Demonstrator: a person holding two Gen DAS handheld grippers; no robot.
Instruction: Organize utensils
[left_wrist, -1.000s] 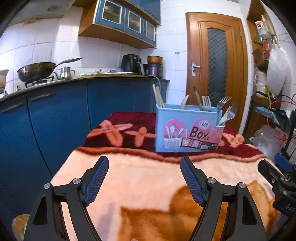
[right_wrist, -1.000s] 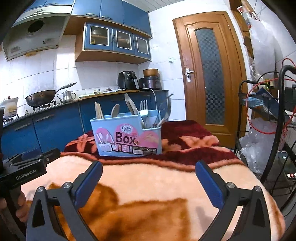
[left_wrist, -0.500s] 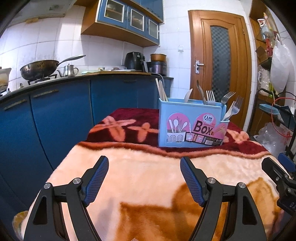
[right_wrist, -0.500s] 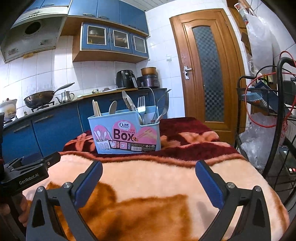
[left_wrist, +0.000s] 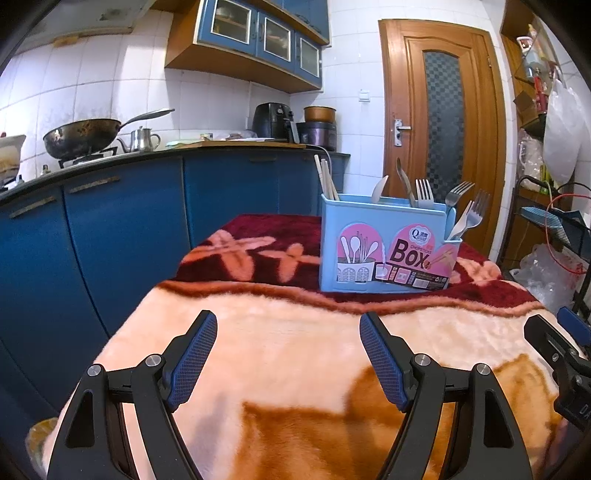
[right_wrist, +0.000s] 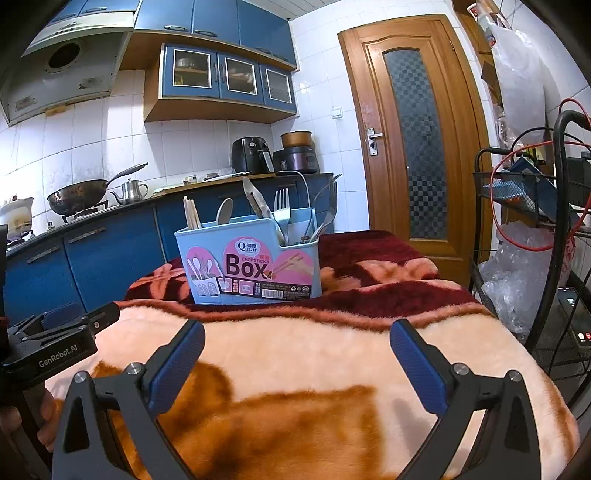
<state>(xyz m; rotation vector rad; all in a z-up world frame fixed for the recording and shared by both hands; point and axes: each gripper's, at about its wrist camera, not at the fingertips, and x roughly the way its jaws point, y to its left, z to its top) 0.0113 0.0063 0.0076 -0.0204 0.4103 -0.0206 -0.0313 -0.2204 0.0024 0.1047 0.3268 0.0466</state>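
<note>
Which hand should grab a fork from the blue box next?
Probably the right gripper: its jaws are open and the utensil box sits almost straight ahead. For the left gripper, also open, the box lies off to its right.

L gripper (left_wrist: 288, 325): jaws wide apart, nothing between pads, tilted slightly down. R gripper (right_wrist: 297, 334): same, jaws wide, empty, slight downward tilt. Both side by side at near end. Hand (right_wrist: 22, 424) partly visible on L gripper's handle.

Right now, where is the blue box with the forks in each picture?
Left wrist view: the blue box stands right of centre, on the blanket's dark red part.
Right wrist view: the blue box stands left of centre.
Shared landmark: the wooden door behind it.
</note>
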